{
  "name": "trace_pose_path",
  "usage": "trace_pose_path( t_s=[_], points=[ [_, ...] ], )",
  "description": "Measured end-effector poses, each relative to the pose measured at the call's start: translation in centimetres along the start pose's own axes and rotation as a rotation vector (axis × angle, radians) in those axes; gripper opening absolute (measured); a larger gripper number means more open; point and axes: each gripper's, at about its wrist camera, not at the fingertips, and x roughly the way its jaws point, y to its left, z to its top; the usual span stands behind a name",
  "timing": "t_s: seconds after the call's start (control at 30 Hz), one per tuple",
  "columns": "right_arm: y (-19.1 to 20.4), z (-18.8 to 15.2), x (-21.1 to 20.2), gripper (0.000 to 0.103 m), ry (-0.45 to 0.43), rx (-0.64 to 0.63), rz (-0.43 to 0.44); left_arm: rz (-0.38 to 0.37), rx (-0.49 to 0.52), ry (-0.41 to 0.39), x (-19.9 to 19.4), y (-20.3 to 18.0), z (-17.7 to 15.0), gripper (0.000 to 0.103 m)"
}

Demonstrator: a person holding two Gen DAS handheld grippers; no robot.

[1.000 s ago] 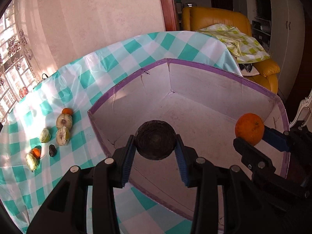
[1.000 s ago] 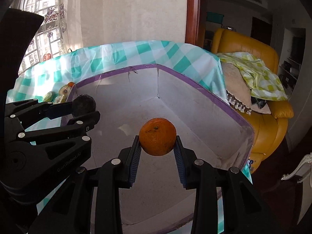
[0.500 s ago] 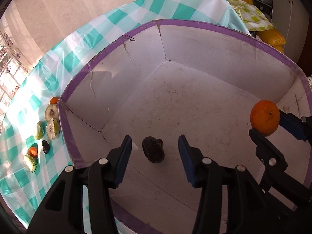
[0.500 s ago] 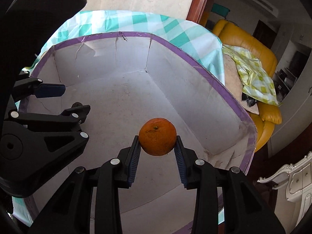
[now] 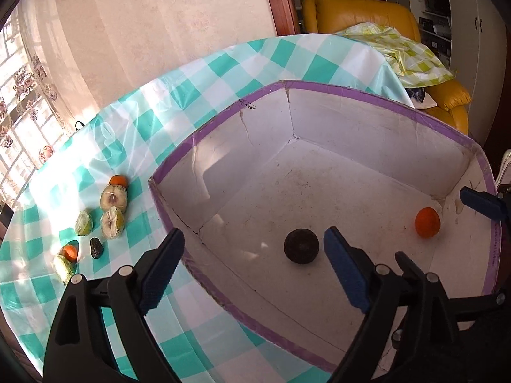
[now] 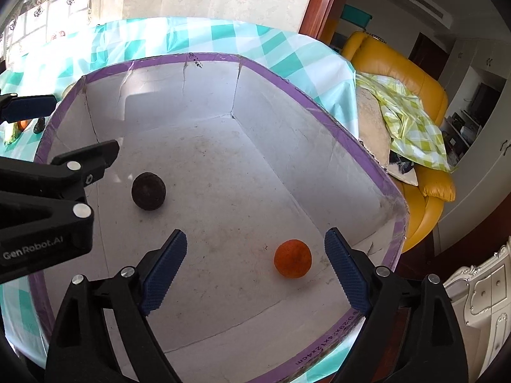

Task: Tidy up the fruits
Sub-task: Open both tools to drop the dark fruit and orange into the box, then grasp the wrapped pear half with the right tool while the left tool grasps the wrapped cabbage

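A white cardboard box [image 5: 377, 146] [image 6: 319, 146] with a purple rim sits on the checked tablecloth. On its floor lie a dark round fruit [image 5: 301, 246] [image 6: 148, 191] and an orange [image 5: 427, 222] [image 6: 293, 258], both loose. My left gripper [image 5: 252, 249] hangs over the box's near left wall, its jaws opening, nothing gripped; the dark fruit lies below, near the right finger. My right gripper [image 6: 255, 249] hovers over the box floor, jaws opening, the orange lying free beneath them near the right finger.
Several more fruits lie on the cloth left of the box: a small orange [image 5: 118, 180], wrapped pale fruit halves [image 5: 112, 210], a dark avocado [image 5: 95, 248]. A yellow armchair [image 6: 412, 102] with a checked cloth stands beyond the table's right edge.
Both grippers have opened wide. The dark fruit dropped from the left gripper and the orange from the right; both now rest on the box floor. The left gripper pulled back from the box.
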Motion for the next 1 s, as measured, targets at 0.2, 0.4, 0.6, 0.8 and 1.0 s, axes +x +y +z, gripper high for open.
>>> trace_pose_path(
  t_s=[0.2, 0.4, 0.6, 0.8, 1.0],
  points=[
    [0.5, 1.4, -6.8, 0.086, -0.285, 0.11, 0.071, 0.03, -0.143, -0.253, -6.0, 6.9, -3.7, 0.102],
    [6.4, 1.3, -11.1, 0.087, -0.548, 0.09, 0.287, 0.089, -0.338, -0.131, -3.9, 15.2, -10.5, 0.102],
    [16.2, 1.5, -8.3, 0.086, -0.42, -0.064, 0.388, 0.202, -0.582, 0.016, 0.0, 23.5, -17.9, 0.101],
    [24.5, 3.2, -2.7, 0.086, -0.29, -0.164, 0.423, 0.272, -0.791, 0.075, 1.6, 28.9, -22.3, 0.101],
    [30.2, 6.9, 4.9, 0.085, -0.116, -0.194, 0.417, 0.214, -0.819, 0.088, 1.7, 29.2, -22.9, 0.101]
  ],
)
